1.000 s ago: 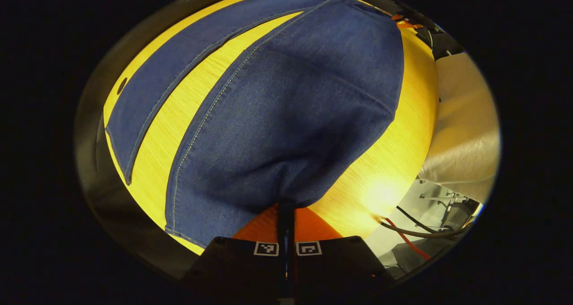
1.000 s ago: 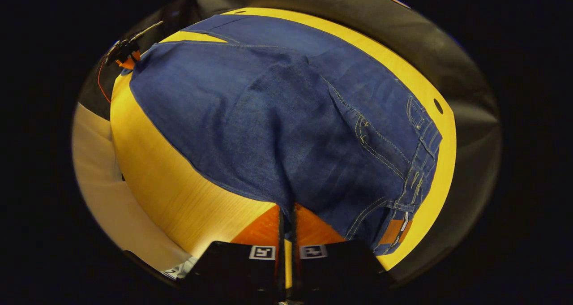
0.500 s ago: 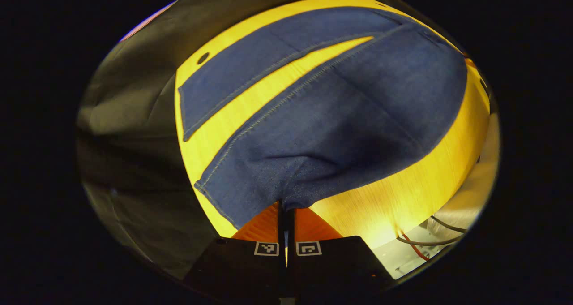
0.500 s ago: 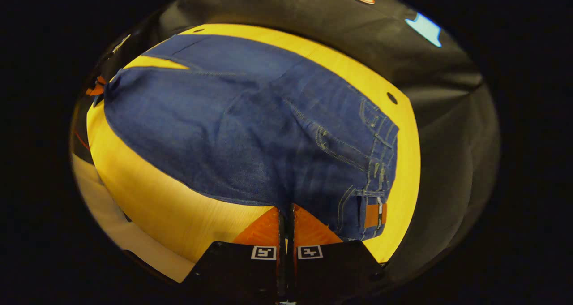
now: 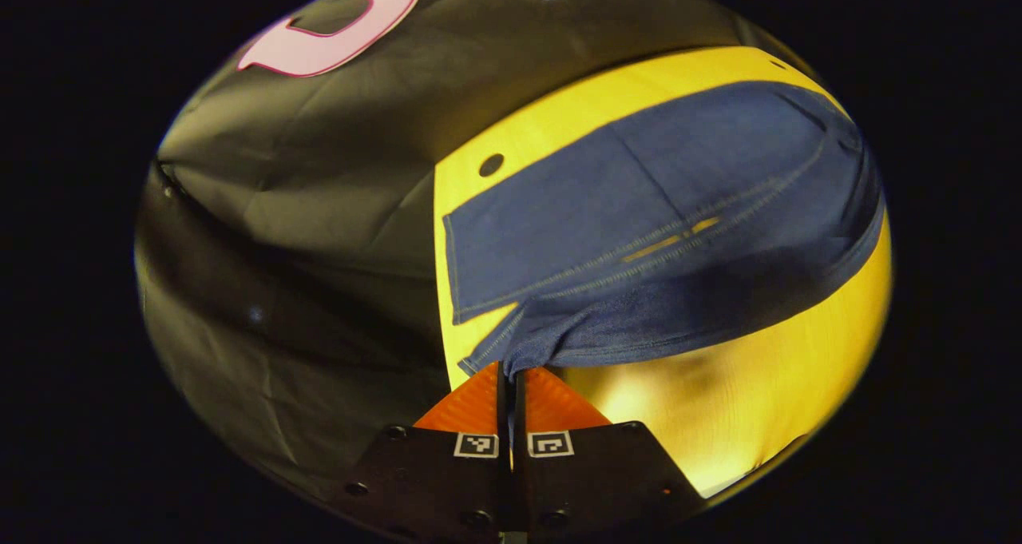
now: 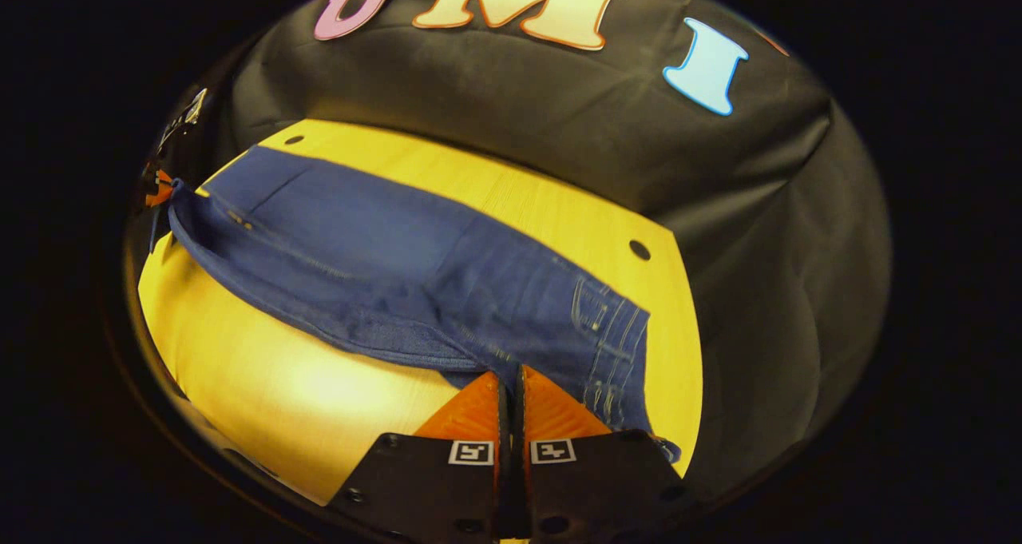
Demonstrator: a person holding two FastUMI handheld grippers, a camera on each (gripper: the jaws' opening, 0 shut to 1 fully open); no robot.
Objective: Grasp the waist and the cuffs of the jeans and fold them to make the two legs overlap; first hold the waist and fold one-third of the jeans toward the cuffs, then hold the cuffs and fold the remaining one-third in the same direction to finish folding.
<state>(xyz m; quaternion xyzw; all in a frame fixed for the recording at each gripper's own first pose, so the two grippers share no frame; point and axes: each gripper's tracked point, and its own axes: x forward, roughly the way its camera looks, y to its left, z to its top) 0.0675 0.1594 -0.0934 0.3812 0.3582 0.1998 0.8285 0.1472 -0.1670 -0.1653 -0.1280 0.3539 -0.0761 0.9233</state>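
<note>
Since a second ago, both hand-held grippers have carried the near leg of the blue denim jeans [image 5: 639, 208] over the far leg on the yellow wooden counter [image 5: 718, 400]. Left hand-held gripper [image 5: 511, 372] is clamped on the cuff edge; right hand-held gripper [image 6: 511, 380] apparently clamped near the waist. Legs nearly overlap.

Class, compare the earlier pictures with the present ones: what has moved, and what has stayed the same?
Both tongs, left and right, carried the near leg of the jeans across onto the far leg; the gap of yellow table between them has closed. Both stayed clamped on the denim.
</note>
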